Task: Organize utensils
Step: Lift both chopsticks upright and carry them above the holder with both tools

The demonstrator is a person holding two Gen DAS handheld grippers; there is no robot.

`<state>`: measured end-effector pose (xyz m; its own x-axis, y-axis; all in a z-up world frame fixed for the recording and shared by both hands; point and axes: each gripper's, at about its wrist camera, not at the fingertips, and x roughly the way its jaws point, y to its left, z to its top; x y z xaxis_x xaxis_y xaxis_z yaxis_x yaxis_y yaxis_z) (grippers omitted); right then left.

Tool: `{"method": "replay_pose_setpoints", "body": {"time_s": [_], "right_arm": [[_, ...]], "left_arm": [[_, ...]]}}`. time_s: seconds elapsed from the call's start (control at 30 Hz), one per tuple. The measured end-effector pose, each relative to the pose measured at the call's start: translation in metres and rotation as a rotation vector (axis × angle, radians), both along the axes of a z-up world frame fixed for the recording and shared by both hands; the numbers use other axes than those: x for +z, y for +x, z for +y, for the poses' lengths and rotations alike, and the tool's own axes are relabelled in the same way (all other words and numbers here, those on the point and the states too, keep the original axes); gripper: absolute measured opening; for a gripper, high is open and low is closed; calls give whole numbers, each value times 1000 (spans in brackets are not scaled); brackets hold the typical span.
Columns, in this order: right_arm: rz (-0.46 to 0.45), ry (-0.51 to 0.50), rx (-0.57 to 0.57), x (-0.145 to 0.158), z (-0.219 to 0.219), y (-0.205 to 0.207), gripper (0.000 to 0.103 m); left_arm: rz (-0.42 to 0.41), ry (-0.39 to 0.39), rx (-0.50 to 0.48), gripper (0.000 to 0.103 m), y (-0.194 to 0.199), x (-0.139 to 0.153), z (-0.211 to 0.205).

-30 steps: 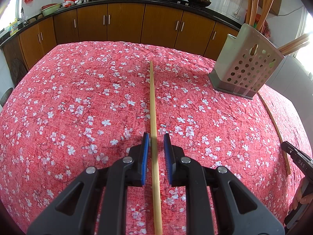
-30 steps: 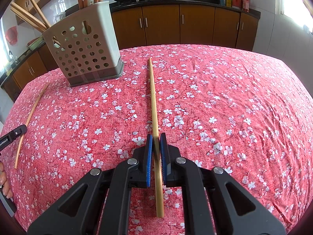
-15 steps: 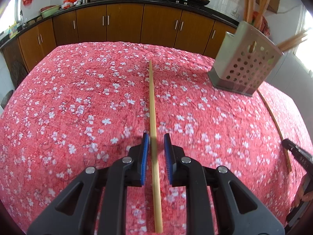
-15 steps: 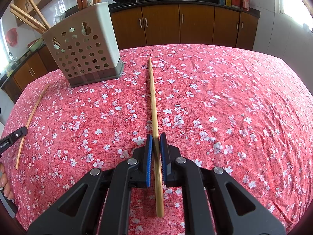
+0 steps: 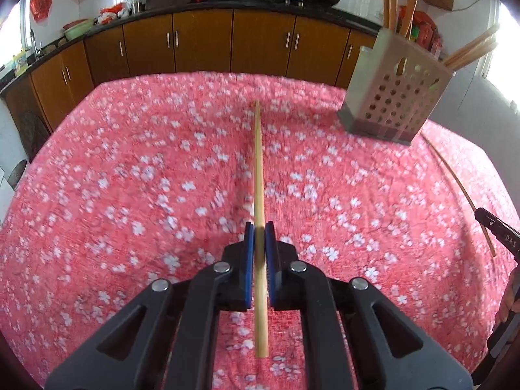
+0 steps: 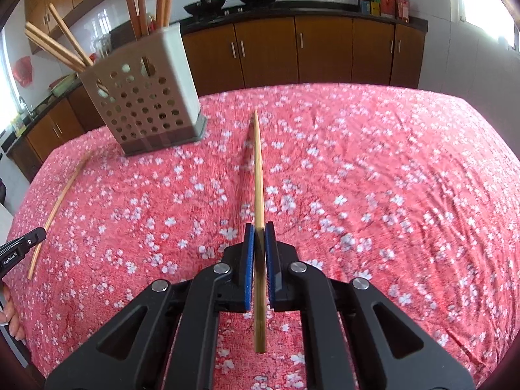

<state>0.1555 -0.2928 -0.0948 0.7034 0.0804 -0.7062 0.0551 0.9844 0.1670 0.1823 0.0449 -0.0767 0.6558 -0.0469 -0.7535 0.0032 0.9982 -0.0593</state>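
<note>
Now both claws are clamping: the left claw (image 5: pixel 259 227), its jaws just having closed, is gripping one bamboo chopstick (image 5: pixel 258 169) near its butt, and the right claw (image 6: pixel 259 227) is pinching another chopstick (image 6: pixel 258 175) likewise, above the floral tabletop (image 6: pixel 390 178). Each looks light, stiff and smooth, so it is probably pivoting easily; a hold nearer mid-length would steady it toward the perforated holder (image 6: pixel 143 97).

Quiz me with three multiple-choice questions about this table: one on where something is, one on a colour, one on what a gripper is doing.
1. In the right wrist view, where does the perforated holder stand relative to the held chopstick? A to its left; B to its right; C lying across it.
2. The tablecloth is: A plain blue; B red with white blossoms; C green checked.
3. The right gripper is: A open and empty; B shut on a spoon; C shut on the chopstick.
Answers: 1 A, the holder sits up and left of the chopstick. 2 B, white blossoms cover the red cloth. 3 C, both blue pads press the chopstick.
</note>
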Motion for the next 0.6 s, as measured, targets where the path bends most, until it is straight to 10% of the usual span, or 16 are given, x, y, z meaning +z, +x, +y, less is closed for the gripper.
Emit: {"method": "replay_pose_setpoints", "body": {"time_s": [0.6], "right_arm": [[-194,2,-14,60,-10,-16,8]], "left_arm": [[-277,-3,-33,8,-20,94,-9]]}}
